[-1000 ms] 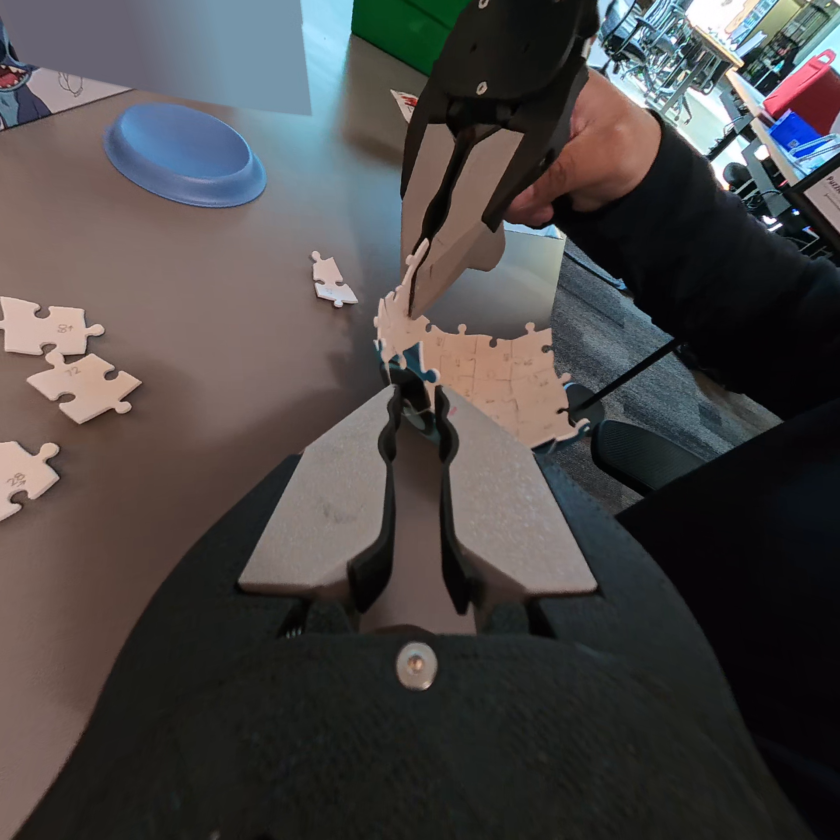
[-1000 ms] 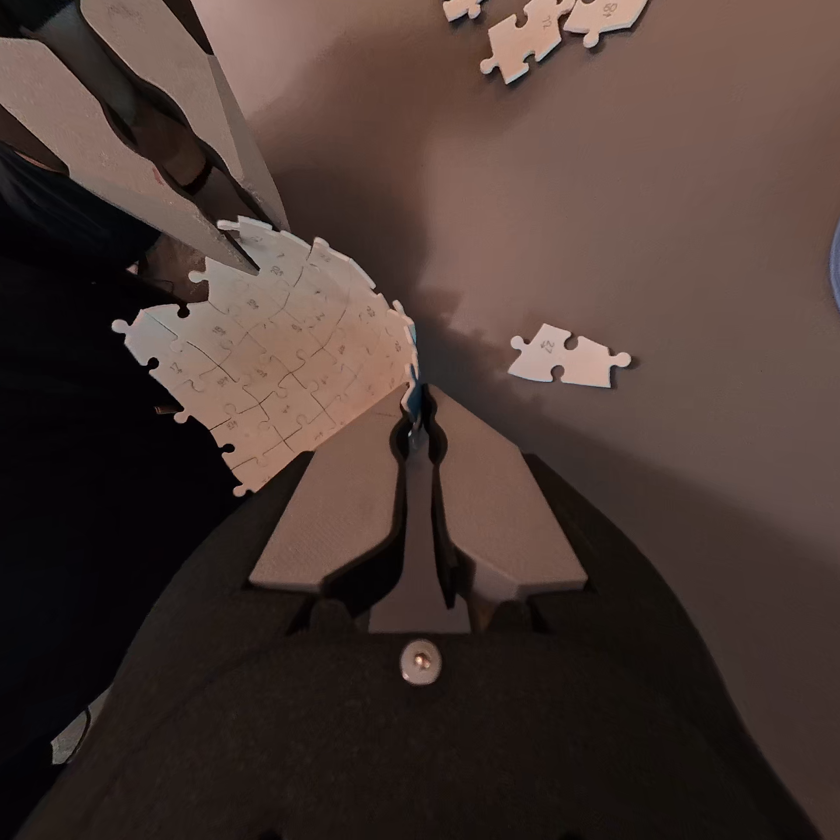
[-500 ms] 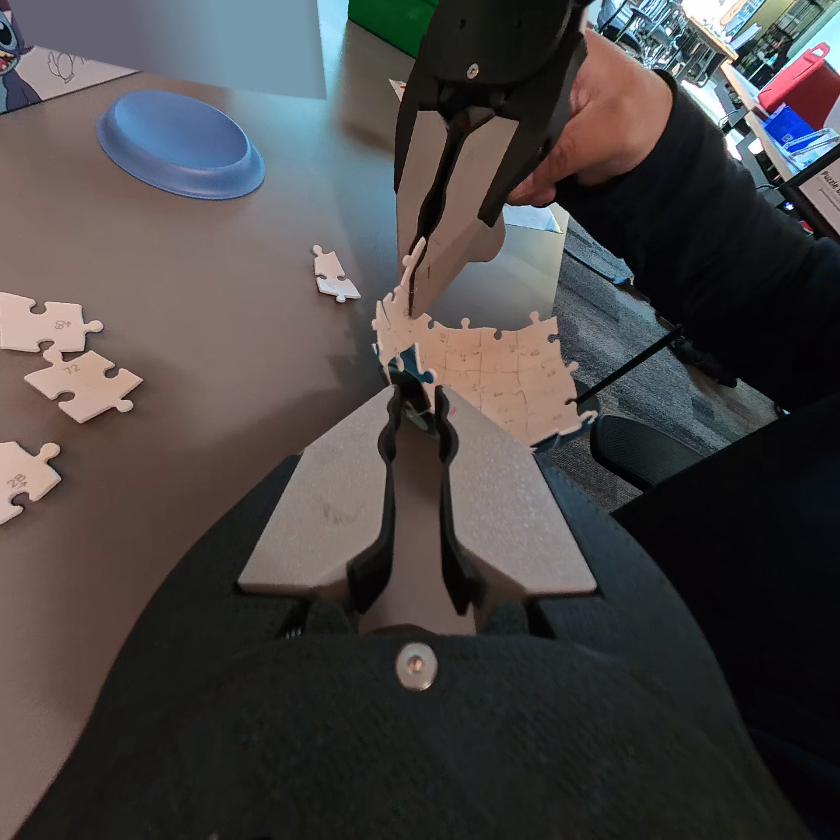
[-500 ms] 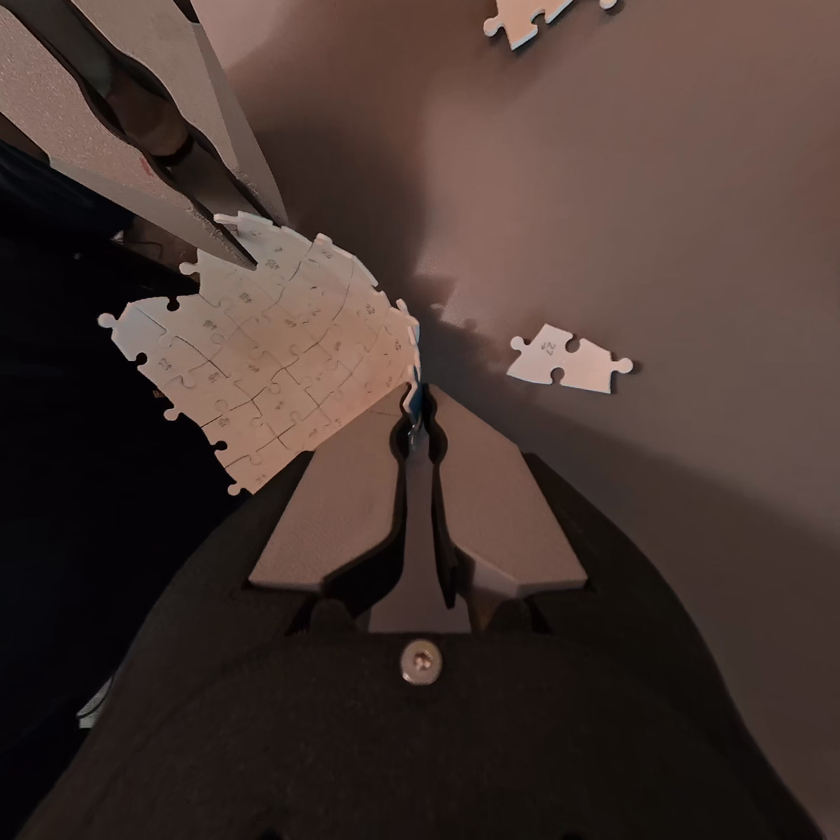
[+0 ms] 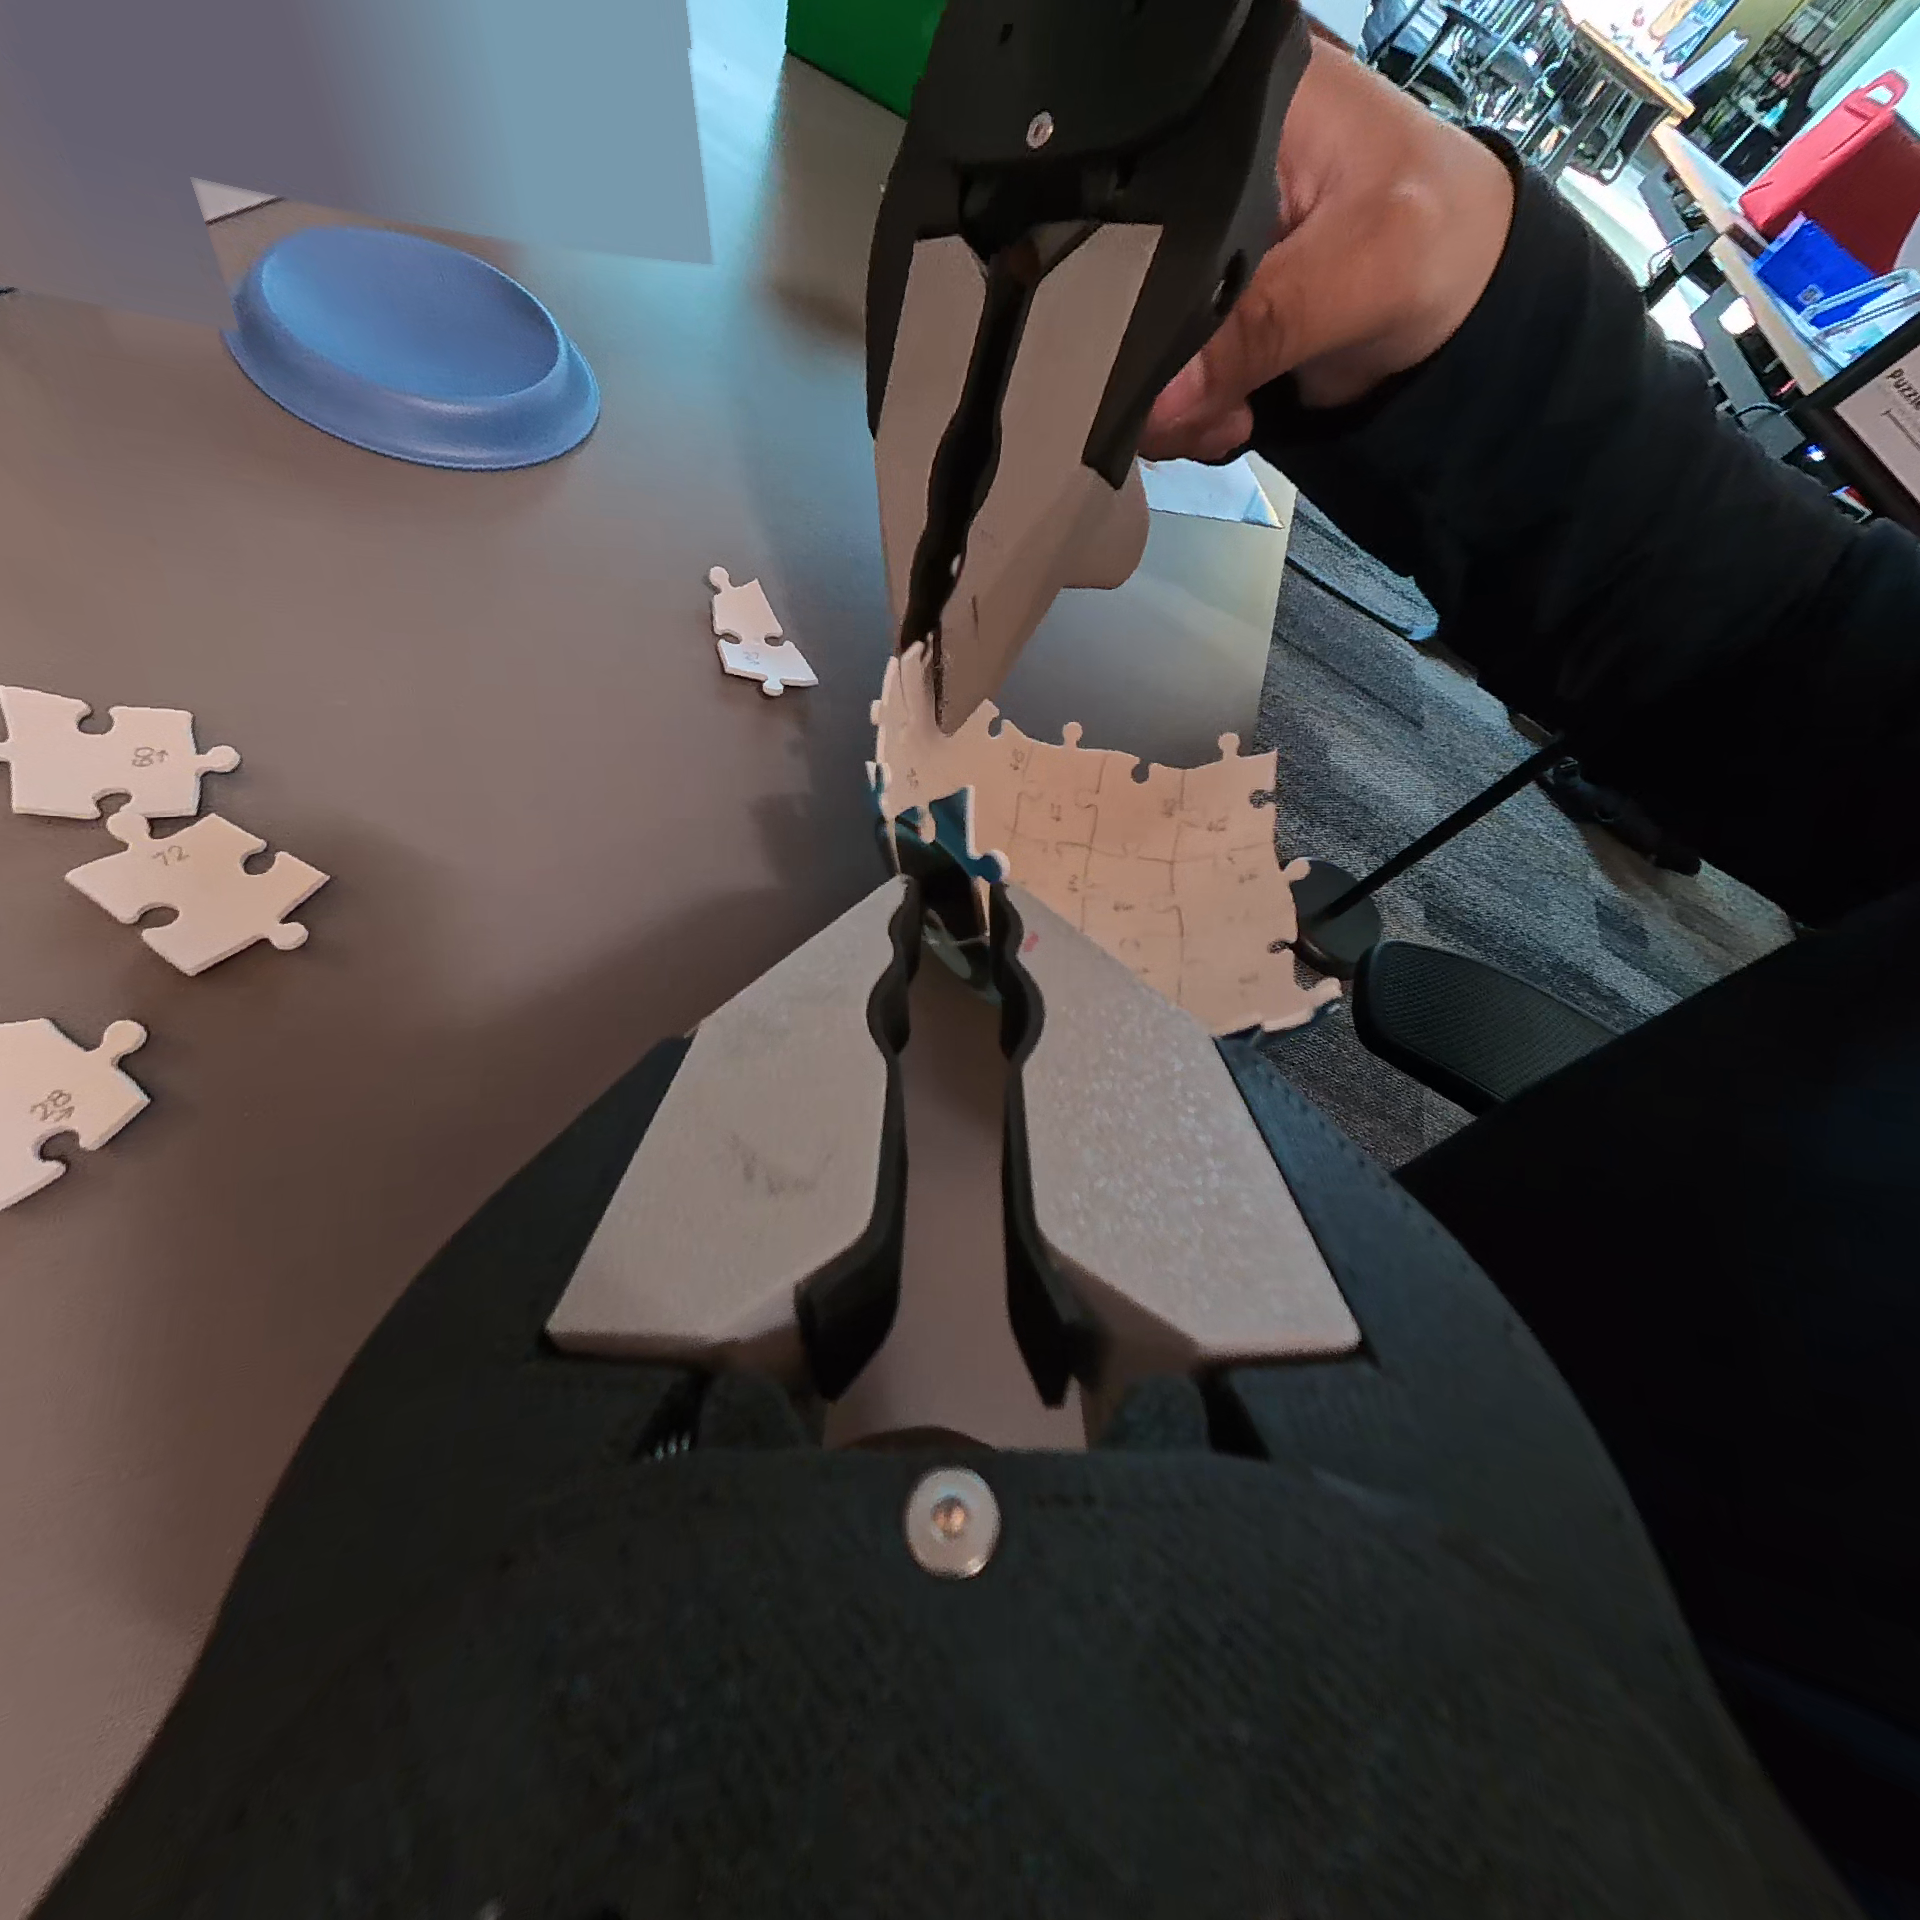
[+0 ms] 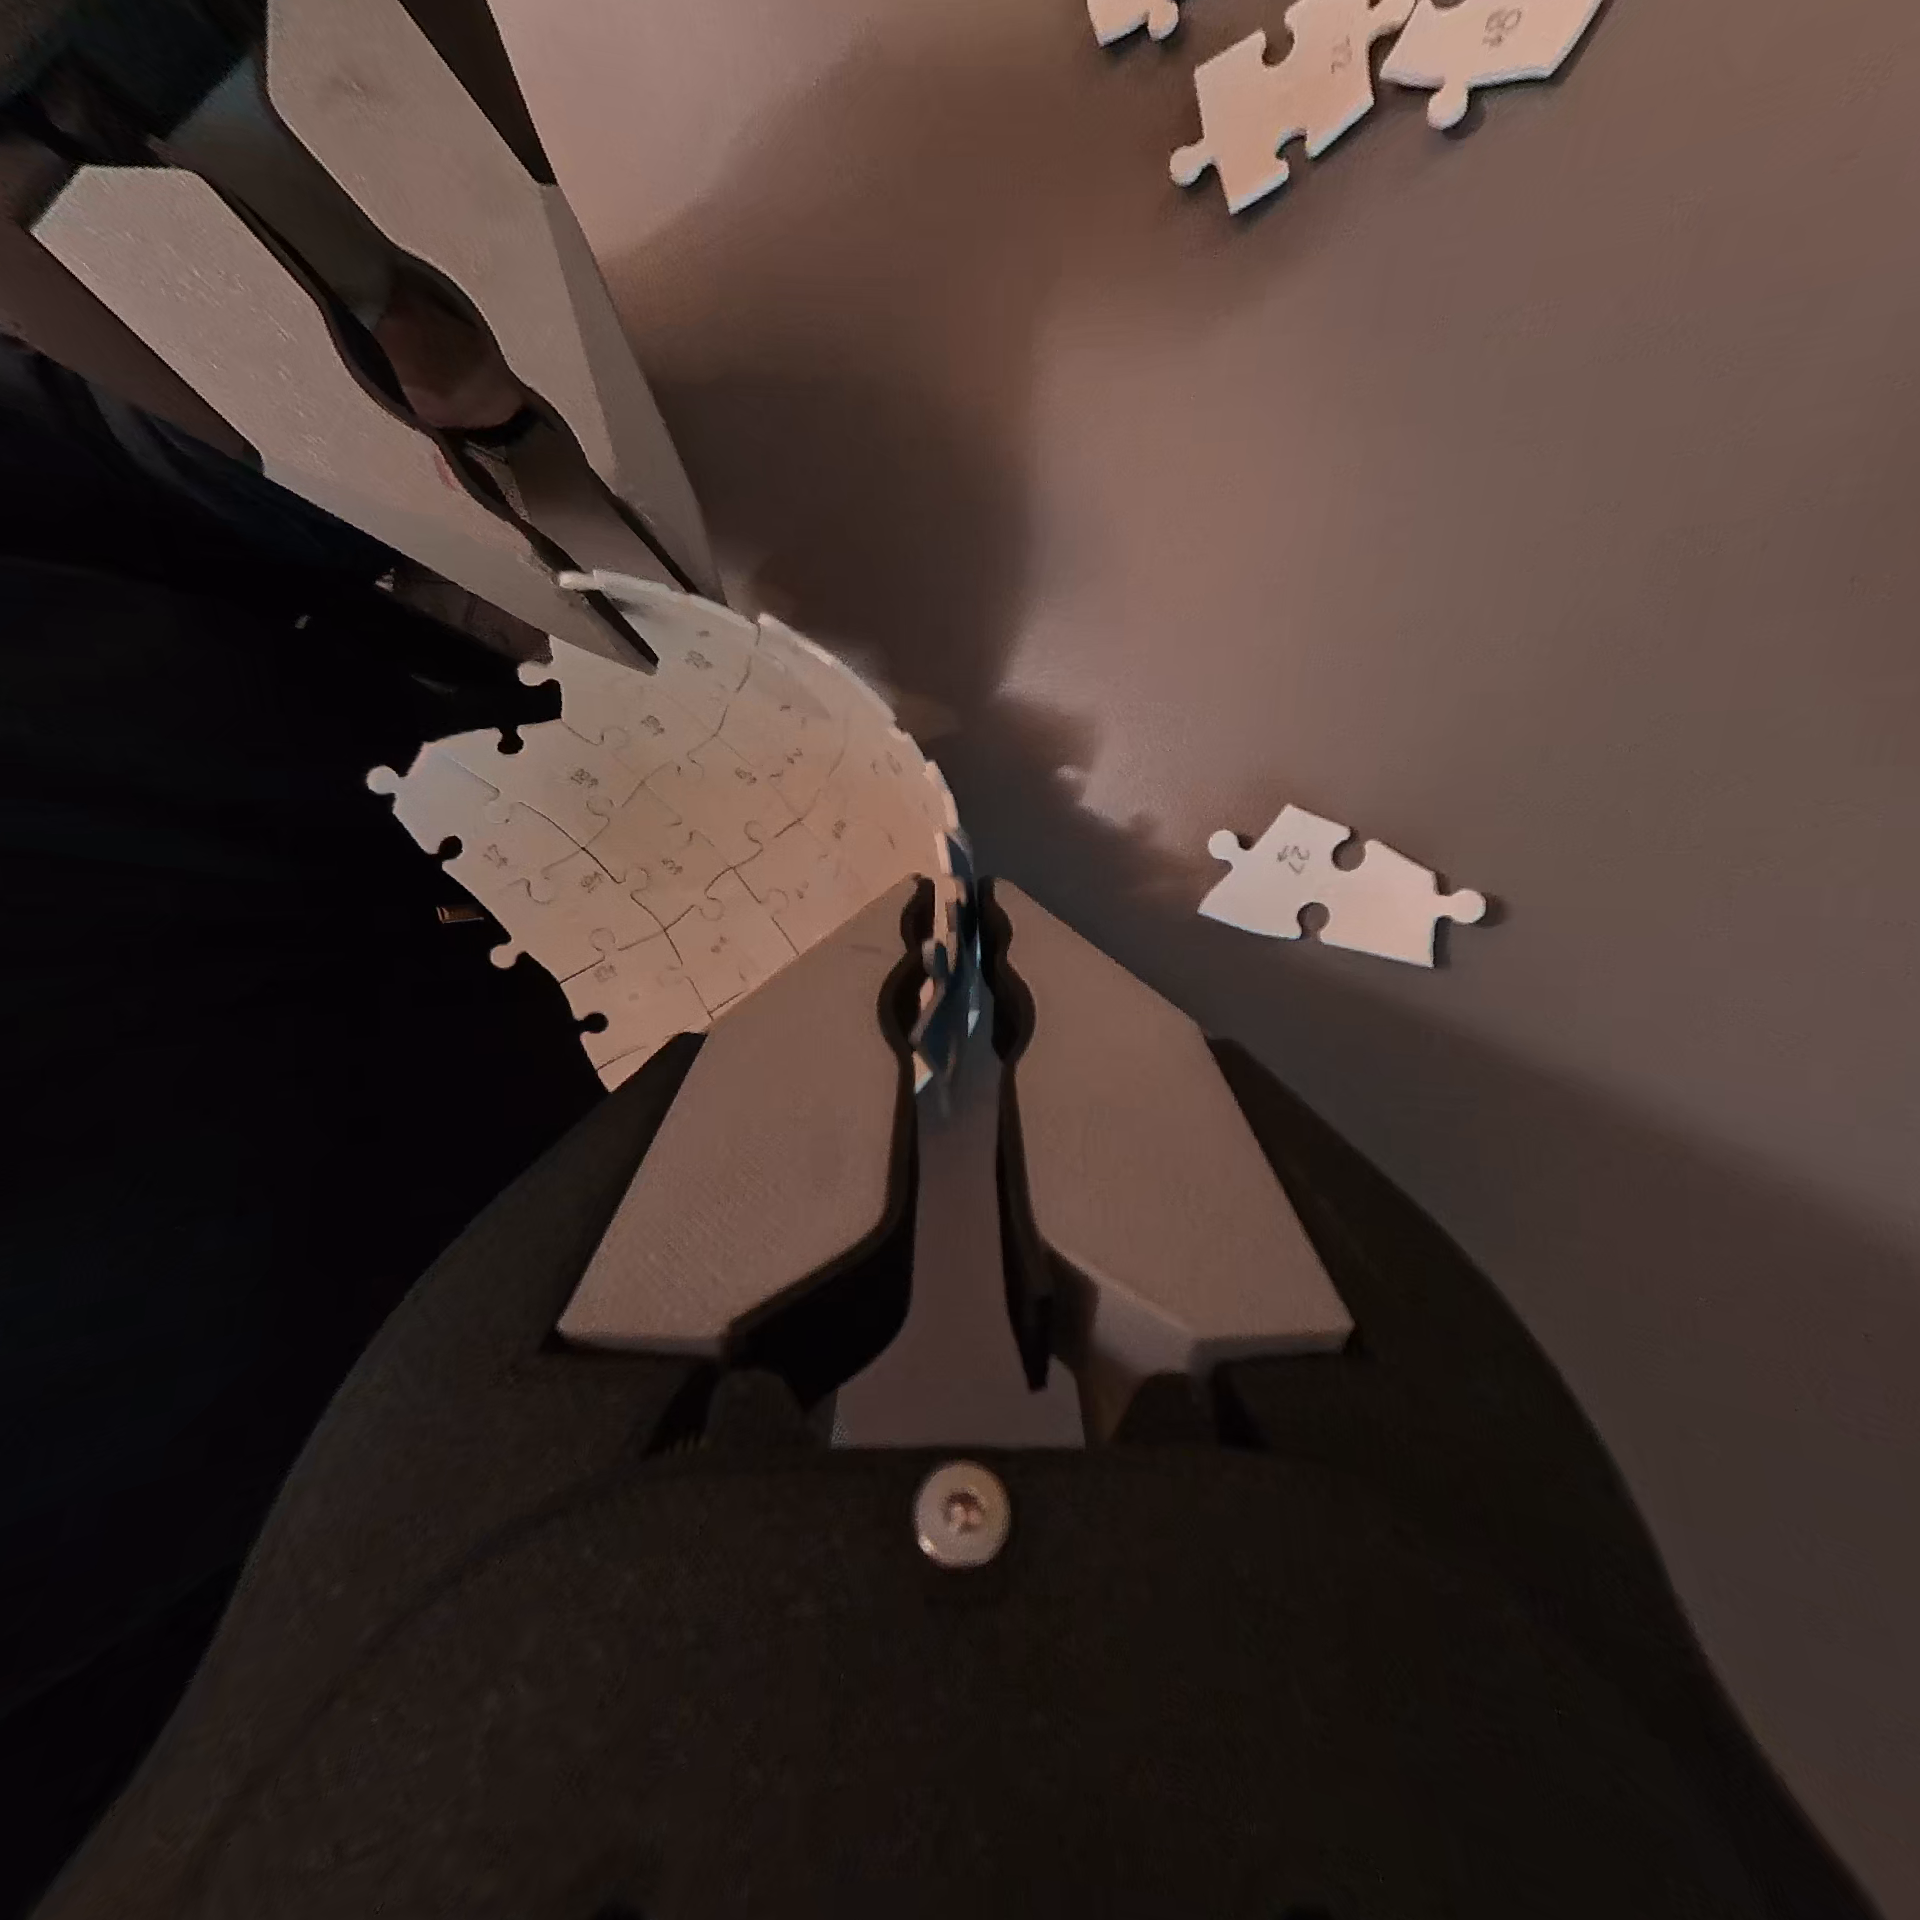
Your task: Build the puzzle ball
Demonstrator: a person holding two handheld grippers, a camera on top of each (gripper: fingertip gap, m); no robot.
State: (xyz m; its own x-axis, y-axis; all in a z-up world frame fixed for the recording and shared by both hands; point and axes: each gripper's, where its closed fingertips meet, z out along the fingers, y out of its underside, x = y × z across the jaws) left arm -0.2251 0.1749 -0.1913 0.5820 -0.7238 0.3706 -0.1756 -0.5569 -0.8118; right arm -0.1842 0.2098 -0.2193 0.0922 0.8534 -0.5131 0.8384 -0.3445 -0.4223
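Curved puzzle shell (image 5: 1132, 862) at frame centre, pinched by left hand-held gripper (image 5: 948, 891) and right hand-held gripper (image 6: 951, 904); loose pieces (image 5: 192, 891) on surface (image 5: 499, 665).

We appear to be in an open-plan office or lab workspace. Our evidence sits mostly at the right edge of the left wrist view: grey patterned carpet (image 5: 1382, 748) covers the floor, a black mesh office chair (image 5: 1475, 1018) stands just beside the brown table (image 5: 468, 644), and farther back we see rows of desks and dark chairs (image 5: 1507, 62) under bright lighting. A red bin (image 5: 1839, 177) and a blue crate (image 5: 1808, 260) rest on a far bench, a green container (image 5: 852, 42) stands at the table's far end, and a white sign (image 5: 1891, 416) stands at the right.
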